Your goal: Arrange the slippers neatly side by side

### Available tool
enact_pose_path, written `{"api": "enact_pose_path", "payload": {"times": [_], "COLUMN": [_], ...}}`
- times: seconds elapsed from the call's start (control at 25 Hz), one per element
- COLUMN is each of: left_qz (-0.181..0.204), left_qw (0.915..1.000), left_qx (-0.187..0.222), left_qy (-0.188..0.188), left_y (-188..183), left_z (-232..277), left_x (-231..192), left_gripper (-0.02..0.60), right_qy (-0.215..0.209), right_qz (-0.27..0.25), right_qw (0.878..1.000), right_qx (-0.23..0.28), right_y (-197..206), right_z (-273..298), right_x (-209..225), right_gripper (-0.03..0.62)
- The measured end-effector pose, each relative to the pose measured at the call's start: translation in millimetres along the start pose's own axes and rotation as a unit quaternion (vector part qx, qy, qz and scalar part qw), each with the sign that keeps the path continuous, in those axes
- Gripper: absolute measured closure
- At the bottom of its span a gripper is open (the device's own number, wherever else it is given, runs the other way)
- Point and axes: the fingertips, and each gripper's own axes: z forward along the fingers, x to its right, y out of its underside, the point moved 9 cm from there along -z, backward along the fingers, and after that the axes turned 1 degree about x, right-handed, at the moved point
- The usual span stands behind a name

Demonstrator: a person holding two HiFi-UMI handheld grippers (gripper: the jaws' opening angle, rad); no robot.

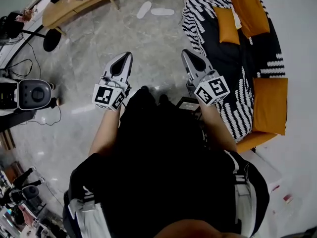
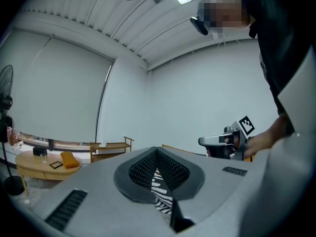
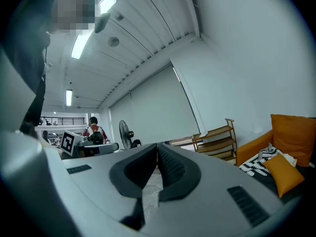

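Observation:
Two white slippers lie apart on the grey floor far ahead, one [image 1: 143,10] angled, the other [image 1: 162,12] lying crosswise to its right. Both grippers are held up in front of the person's body, well short of the slippers. My left gripper [image 1: 128,55] is shut and empty, its jaws meeting at the tip [image 2: 157,149]. My right gripper [image 1: 184,52] is likewise shut with nothing in it [image 3: 157,146]. Each gripper view looks level across the room and shows the other gripper, not the slippers.
An orange sofa [image 1: 270,103] with a black-and-white blanket [image 1: 237,58] runs along the right. A round wooden table [image 1: 74,4], a fan base [image 1: 51,39] and a grey machine [image 1: 29,94] stand at the left. A wooden shelf [image 3: 217,139] lines the far wall.

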Motion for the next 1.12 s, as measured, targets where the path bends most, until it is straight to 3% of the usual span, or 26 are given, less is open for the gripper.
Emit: {"api": "enact_pose_path", "payload": {"times": [0.28,0.68,0.88,1.12], "left_qz": [-0.026,-0.028,0.004,0.0], "left_qw": [0.9995,0.9996,0.9997,0.9992], "left_qx": [-0.013,-0.005,-0.007,0.004], "left_qy": [-0.014,0.007,0.025,0.039], "left_y": [10,-1,-13,-19], "left_z": [27,127,170,209], "left_x": [-38,-121,-161,-192], "left_gripper": [0.566,0.566,0.566,0.566], "right_qy": [0.021,0.041,0.046,0.044], "right_qz": [0.006,-0.004,-0.011,-0.026], "right_qw": [1.0,0.998,0.998,0.998], "right_qx": [-0.012,-0.049,-0.045,-0.043], "right_y": [-7,-38,-58,-74], "right_z": [33,136,184,223], "right_x": [24,90,115,136], "right_gripper": [0.563,0.563,0.563,0.563]}}
